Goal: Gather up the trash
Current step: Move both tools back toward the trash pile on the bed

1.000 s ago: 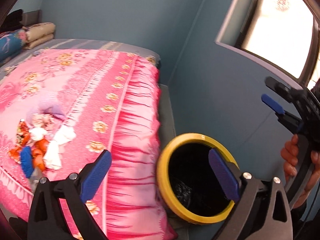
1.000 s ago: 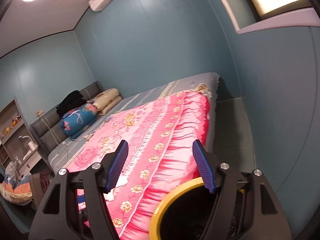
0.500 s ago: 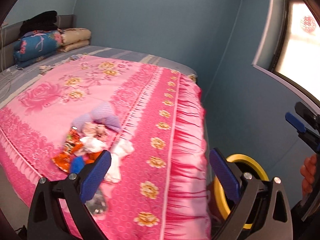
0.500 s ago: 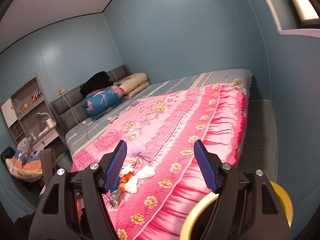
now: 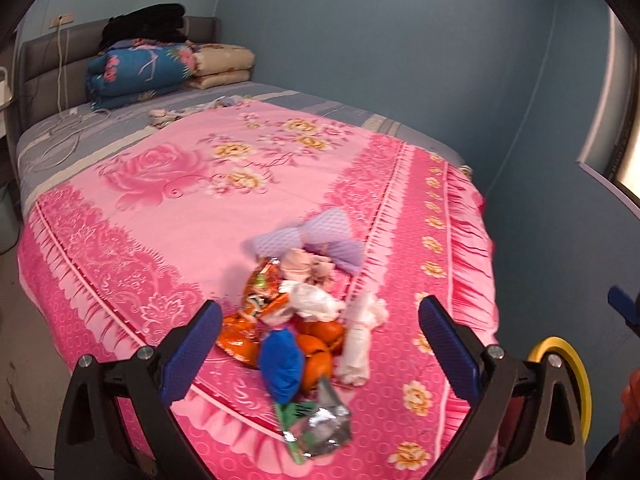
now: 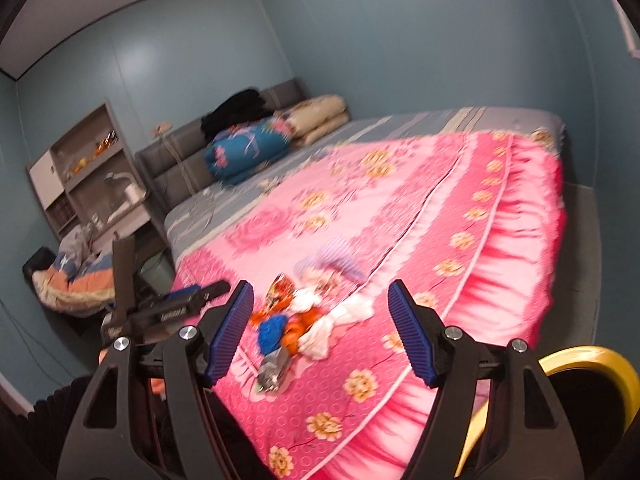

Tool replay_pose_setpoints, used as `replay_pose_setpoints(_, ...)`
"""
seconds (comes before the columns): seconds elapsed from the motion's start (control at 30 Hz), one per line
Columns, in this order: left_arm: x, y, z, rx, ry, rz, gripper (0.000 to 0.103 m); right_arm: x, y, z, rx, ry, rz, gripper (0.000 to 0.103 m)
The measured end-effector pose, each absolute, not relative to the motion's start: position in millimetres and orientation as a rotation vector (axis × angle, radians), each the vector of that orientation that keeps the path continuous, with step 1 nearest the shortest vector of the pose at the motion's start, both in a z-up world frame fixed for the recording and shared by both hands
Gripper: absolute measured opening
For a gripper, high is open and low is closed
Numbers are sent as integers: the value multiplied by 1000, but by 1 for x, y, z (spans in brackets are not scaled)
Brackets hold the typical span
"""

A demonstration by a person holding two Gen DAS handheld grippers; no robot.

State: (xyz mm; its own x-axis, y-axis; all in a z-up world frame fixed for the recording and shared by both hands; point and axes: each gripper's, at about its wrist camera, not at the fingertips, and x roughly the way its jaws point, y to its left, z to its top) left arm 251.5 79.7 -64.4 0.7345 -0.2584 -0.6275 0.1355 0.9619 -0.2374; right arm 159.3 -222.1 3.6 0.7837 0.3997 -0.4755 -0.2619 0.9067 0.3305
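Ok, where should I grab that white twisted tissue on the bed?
Grip the white twisted tissue across its narrow middle, coming from above on its right side. It lies long and thin at the pile's right edge, with bare pink blanket beside it; orange peels crowd its left.

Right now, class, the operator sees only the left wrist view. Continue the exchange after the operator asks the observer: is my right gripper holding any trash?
Observer: No. The right gripper is open, with nothing between its pads. The trash pile lies on the bed beyond it.
Operator: My own gripper hides most of the bin. What do you see of it?
Observer: The right wrist view shows the bin at the lower right, beside the bed's pink edge, with a yellow rim and a dark inside.
Operator: Anything left of the bed?
Observer: A shelf unit stands against the wall, with a heap of clothes in front of it.
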Motion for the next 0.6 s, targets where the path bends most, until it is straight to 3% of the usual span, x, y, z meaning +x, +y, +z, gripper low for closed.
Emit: replay_pose_setpoints(0.6, 321, 118, -133, -133, 831, -128, 95, 219, -112, -97, 171, 847, 505, 67)
